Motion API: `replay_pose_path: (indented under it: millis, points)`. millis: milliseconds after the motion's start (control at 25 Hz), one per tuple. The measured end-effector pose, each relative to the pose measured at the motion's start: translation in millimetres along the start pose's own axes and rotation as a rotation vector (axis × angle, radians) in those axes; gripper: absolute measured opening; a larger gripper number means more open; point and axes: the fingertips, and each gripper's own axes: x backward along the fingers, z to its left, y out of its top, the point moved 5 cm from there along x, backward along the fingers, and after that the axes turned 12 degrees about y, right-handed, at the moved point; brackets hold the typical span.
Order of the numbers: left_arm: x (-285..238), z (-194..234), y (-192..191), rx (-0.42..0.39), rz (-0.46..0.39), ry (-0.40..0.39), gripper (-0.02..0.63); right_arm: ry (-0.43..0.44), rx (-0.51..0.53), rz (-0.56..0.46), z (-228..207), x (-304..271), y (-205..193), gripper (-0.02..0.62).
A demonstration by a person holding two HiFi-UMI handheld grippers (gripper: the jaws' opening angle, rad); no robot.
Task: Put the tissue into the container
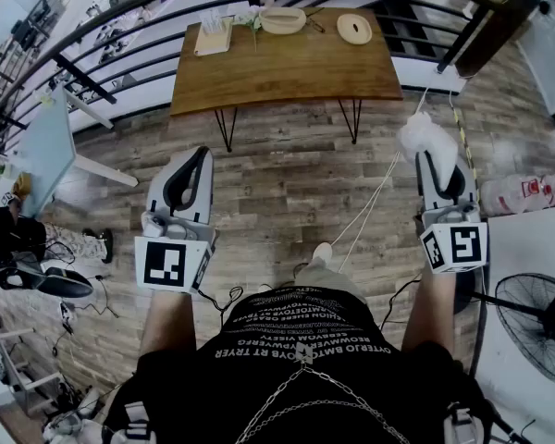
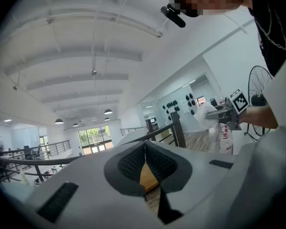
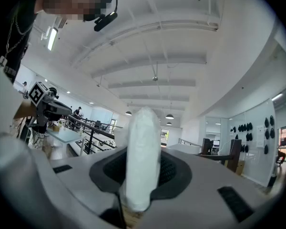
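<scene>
Tissue [image 1: 424,137], one crumpled white wad, is clamped between the fingers of the right gripper [image 1: 441,169], well short of the wooden surface [image 1: 287,77] and above the plank floor. In the right gripper view the wad is seen standing up between the pads and bulging past the fingertips. The fingers of the left gripper [image 1: 194,160] are pressed together with nothing between them, and this gripper is also held short of the surface.

Several risks can be judged from here. The wad appears to be pinched only at its lower part, so it could be shaken loose during the carry to the surface and lost on the floor. A white cord [image 1: 370,202] runs just beside the right gripper on the near side of the surface, and it could be caught by the gripper or the loose tissue. The bowl-like container [image 1: 282,19] sits at the far edge of the surface, next to the railing [image 1: 120,40], so it could be nudged by an overreach. Being so light, the tissue might cling to a pad on release and miss the opening.

By count: one tissue, two grippers, one surface, and three items at its far edge: one container, one pale round disc [image 1: 354,28] and one tray [image 1: 213,37] with white contents too small to identify.
</scene>
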Motion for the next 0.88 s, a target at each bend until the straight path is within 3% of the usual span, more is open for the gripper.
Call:
replay_pose_path:
  millis: [160,440,640,880]
  points:
    - [72.6,17.4,-38.1,0.027,0.061,0.047,0.029,0.029,0.002,0.003,65.6,14.1,10.7,0.116]
    - [157.6,47.7,-68.6,0.080,0.084,0.040,0.029,0.046,-0.049,0.021,151.3,51.7,26.6,0.118]
    - [186.5,73.6,-58.1,0.083,0.031,0.056,0.029,0.002,-0.052,-0.015,173.2,67.3,50.0,0.120]
    - [191.0,75.0,-64.5,0.084,0.020,0.028,0.029,-0.028,-0.053,-0.039,185.8,73.8,60.1,0.123]
